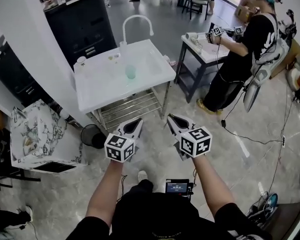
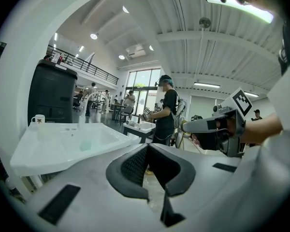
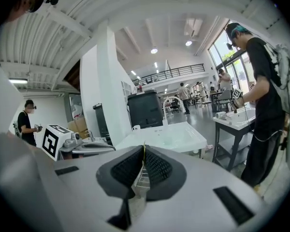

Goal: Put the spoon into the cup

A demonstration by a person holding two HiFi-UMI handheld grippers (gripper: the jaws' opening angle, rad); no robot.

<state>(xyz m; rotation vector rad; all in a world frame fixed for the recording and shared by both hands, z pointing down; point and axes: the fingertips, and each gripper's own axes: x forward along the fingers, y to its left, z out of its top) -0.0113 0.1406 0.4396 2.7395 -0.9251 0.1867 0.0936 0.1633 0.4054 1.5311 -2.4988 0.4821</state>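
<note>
Both grippers short of the table, spoon not yet in hand.

The left gripper (image 1: 136,124) has its jaws closed tip to tip on nothing, and so does the right gripper (image 1: 174,120). Both hang near the person, apart from the white table (image 1: 125,96) ahead. To do this step well, the person should probably step closer, pick out the spoon first, then spread one pair of jaws before reaching low for its handle. The spoon cannot be made out; the small bits (image 1: 112,57) at the table's far side are too small to tell. A white mug (image 1: 80,60) stands on the far left corner. Near the middle is a pale green cup (image 1: 131,72) with nothing sticking out of it.
</note>
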